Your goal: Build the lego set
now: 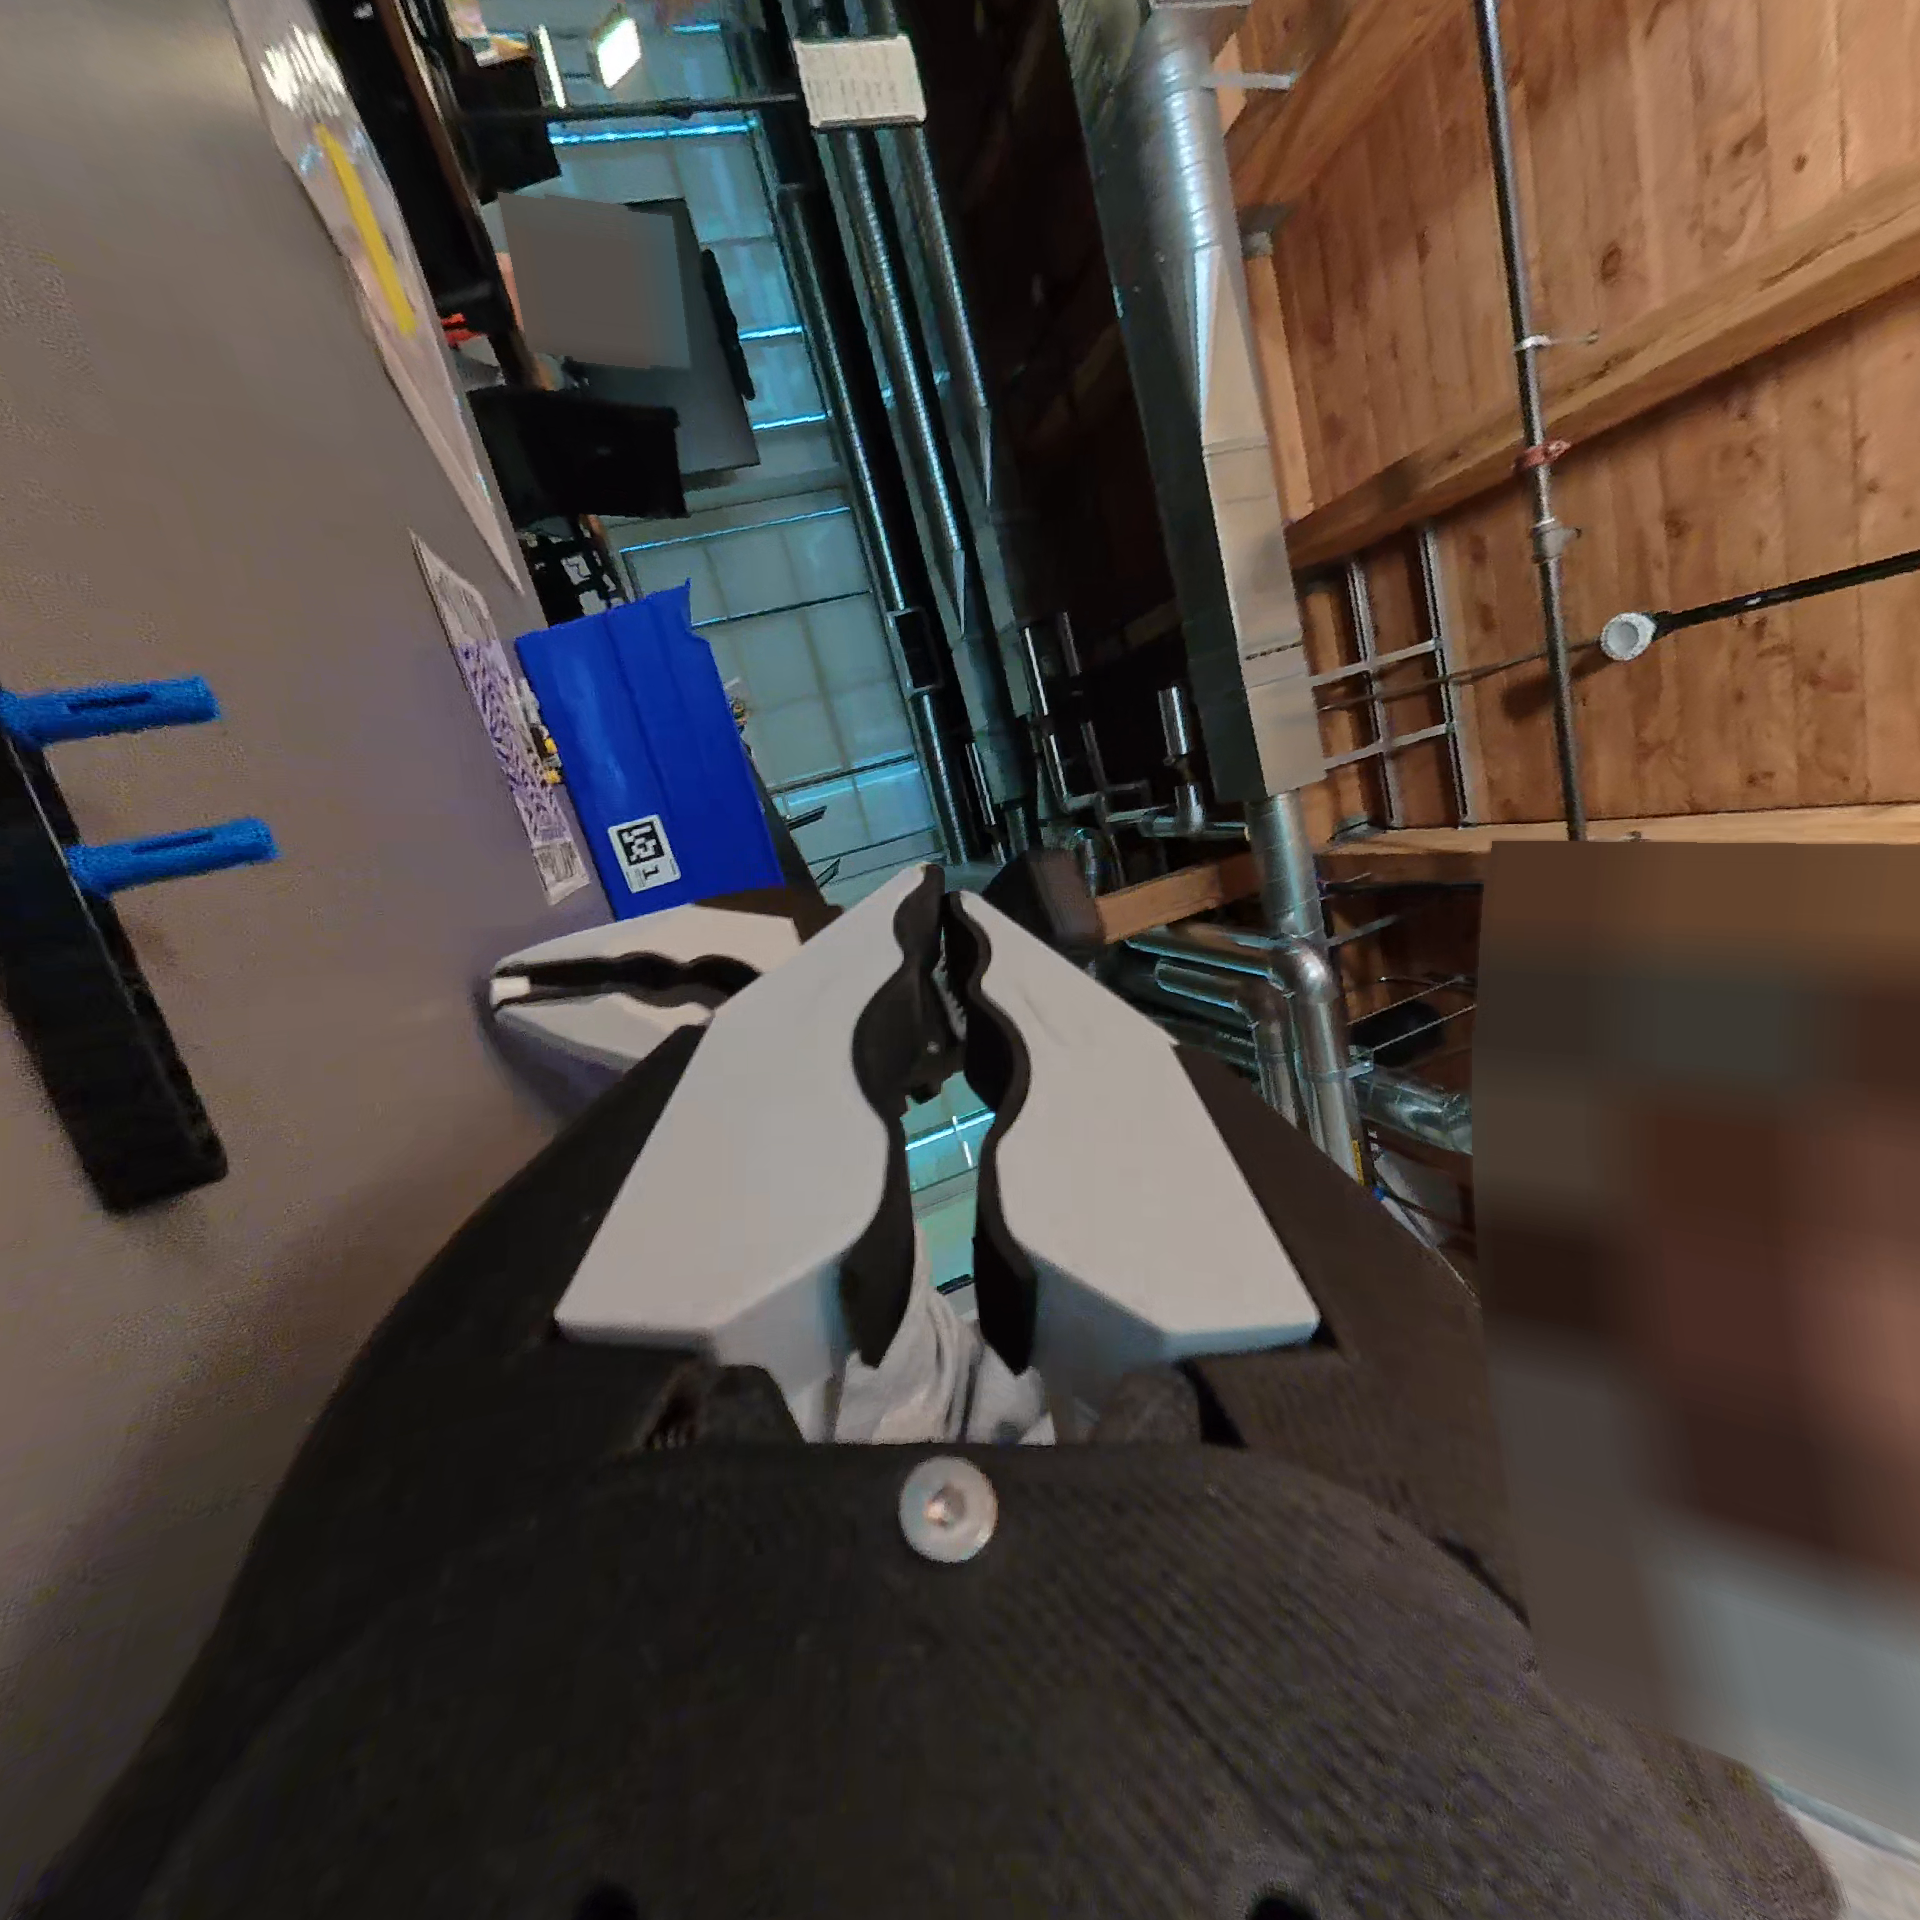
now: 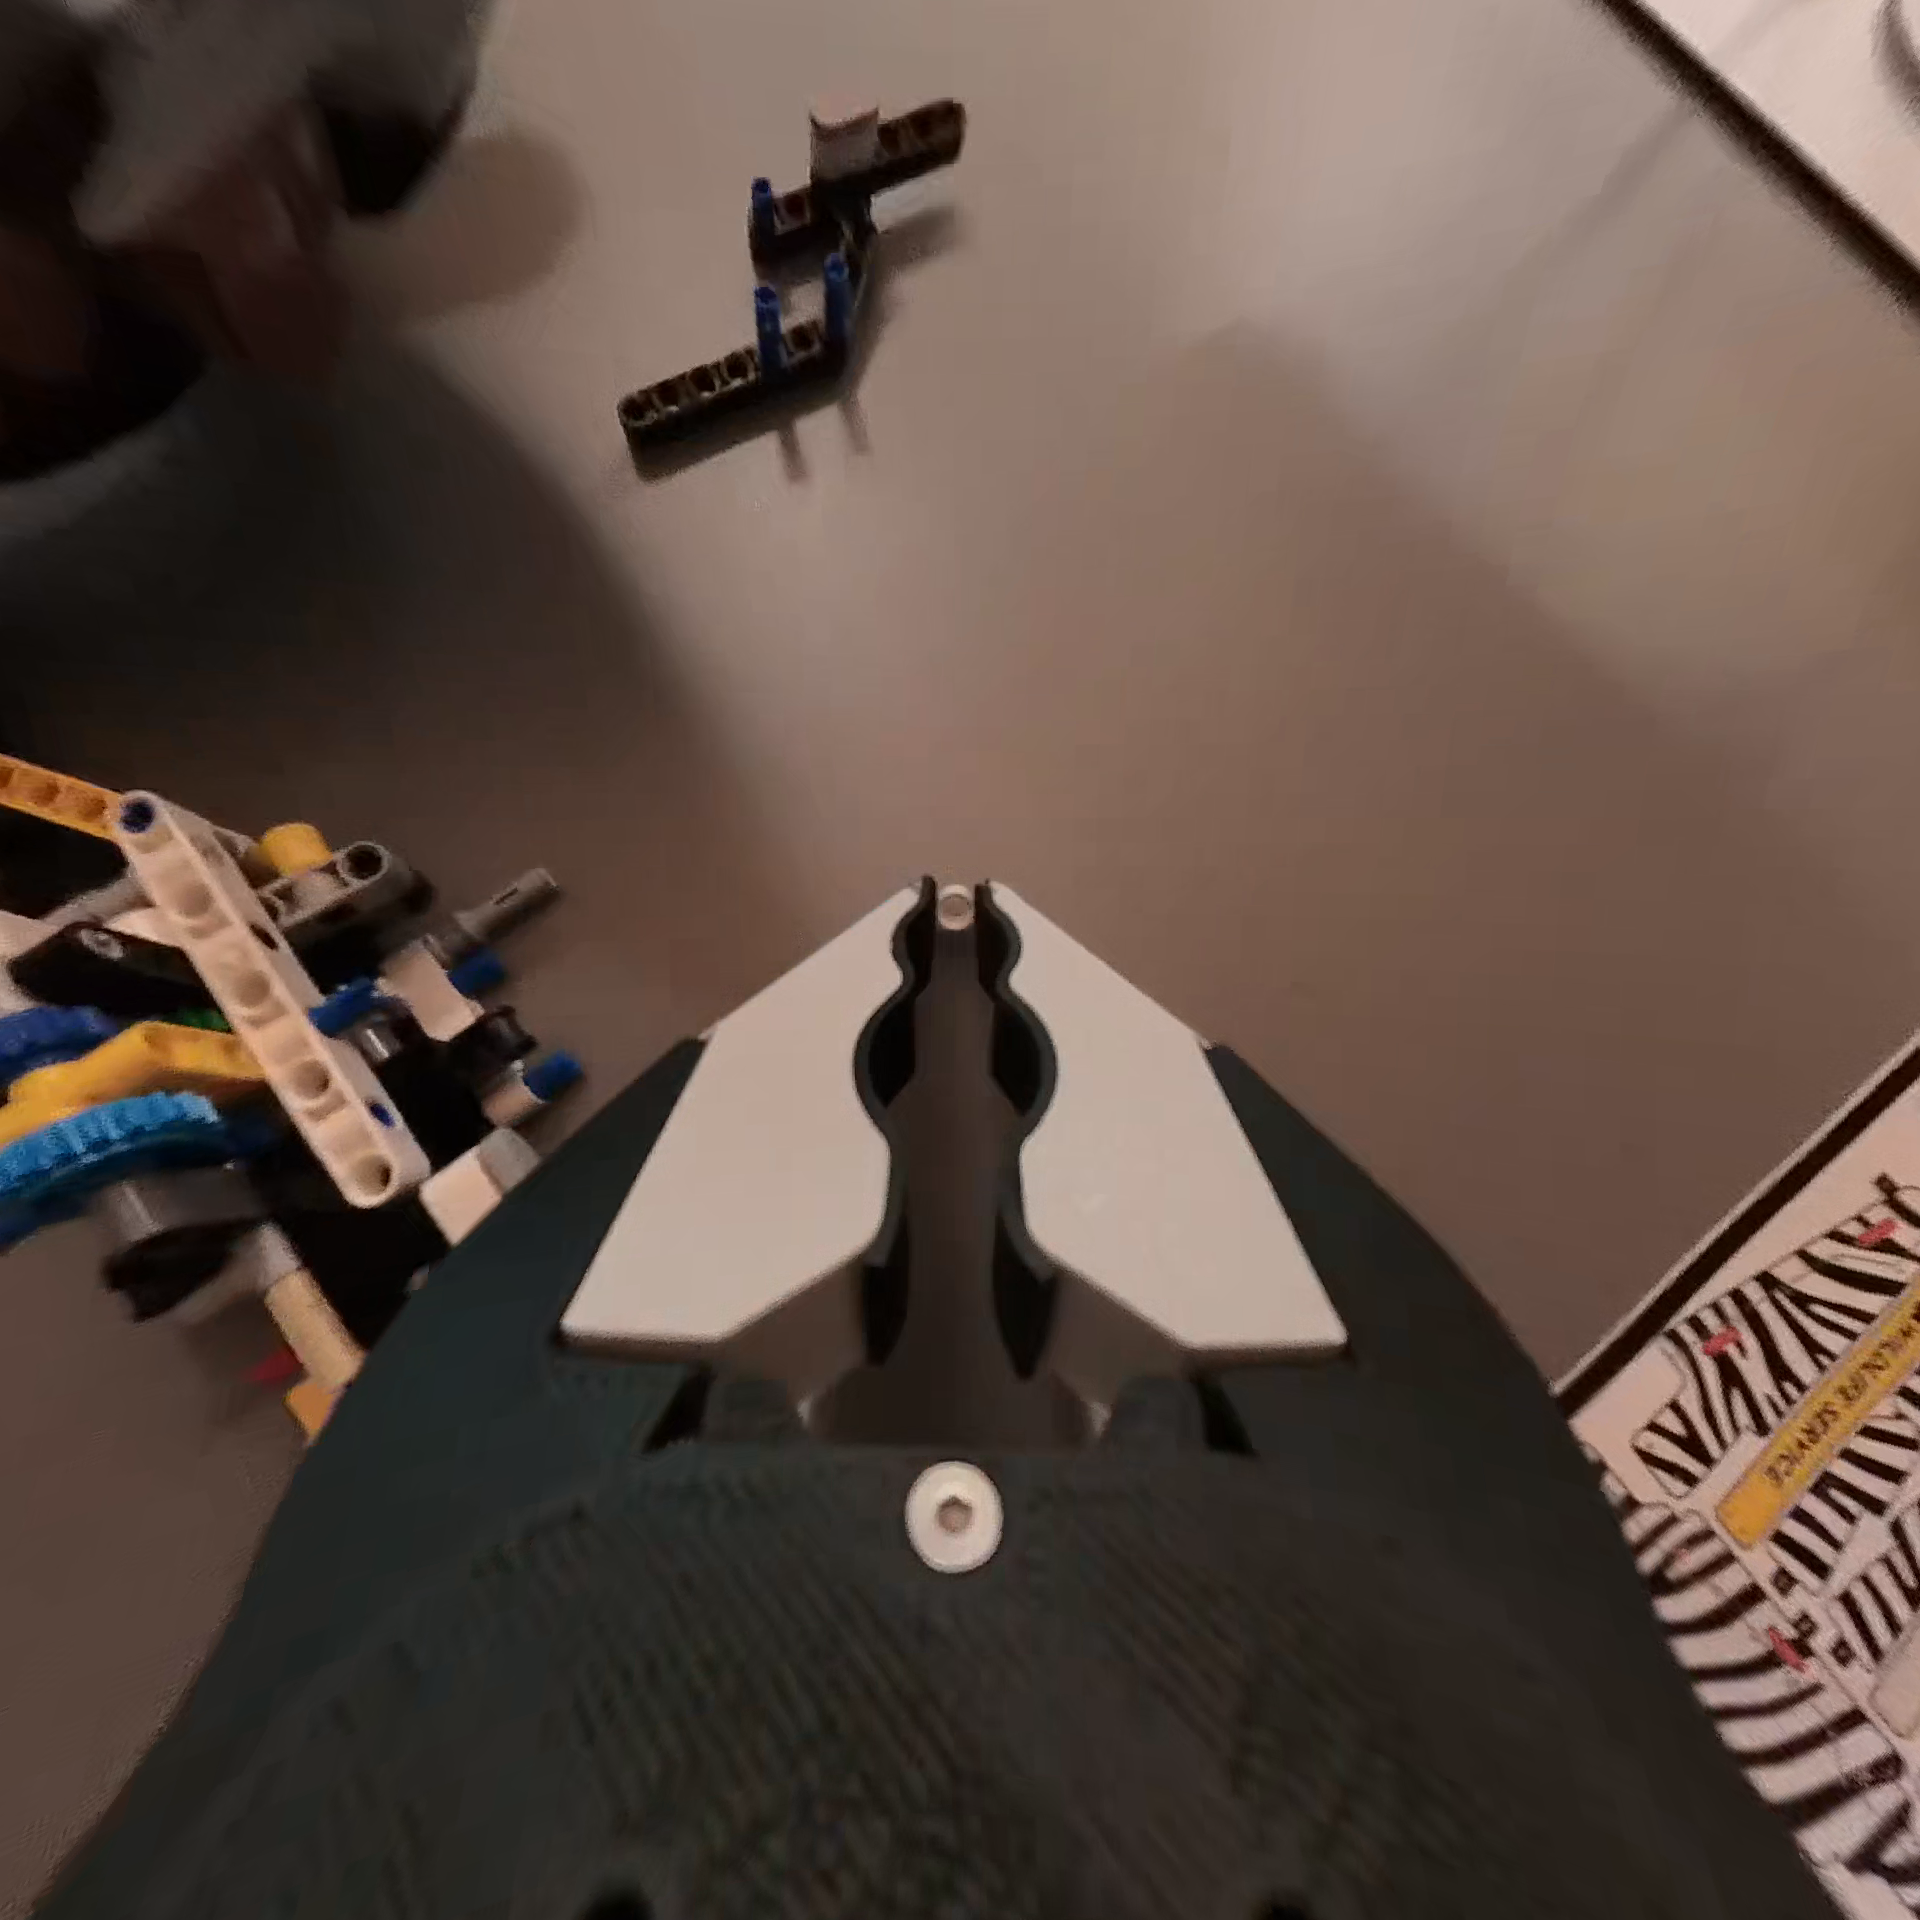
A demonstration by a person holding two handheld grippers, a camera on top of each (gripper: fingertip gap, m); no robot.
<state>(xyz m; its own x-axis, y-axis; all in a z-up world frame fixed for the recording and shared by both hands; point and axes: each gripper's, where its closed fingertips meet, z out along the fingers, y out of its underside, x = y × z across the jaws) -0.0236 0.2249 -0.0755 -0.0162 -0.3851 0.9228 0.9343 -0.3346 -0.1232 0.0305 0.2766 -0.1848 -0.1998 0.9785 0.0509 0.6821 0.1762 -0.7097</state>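
Observation:
My right gripper (image 2: 954,900) is shut on a small white round piece (image 2: 954,908), pinched at its fingertips above the grey table (image 2: 1247,623). A black beam assembly (image 2: 790,301) with blue pins and a white piece on top lies farther ahead on the table. My left gripper (image 1: 940,906) is lifted and turned on its side, with its pads together. In the left wrist view the black beam with blue pins (image 1: 104,935) is at the left edge. The right gripper (image 1: 634,987) also shows there, with the white piece (image 1: 511,985) at its tip.
A pile of loose yellow, white, blue and black parts (image 2: 239,1039) lies at the left. A zebra-striped sticker sheet (image 2: 1787,1507) lies at the right and a booklet (image 2: 1818,114) at the top right. A blue bin (image 1: 644,748) stands at the table's far end. Tip to tip, the grippers are about 12 centimeters apart.

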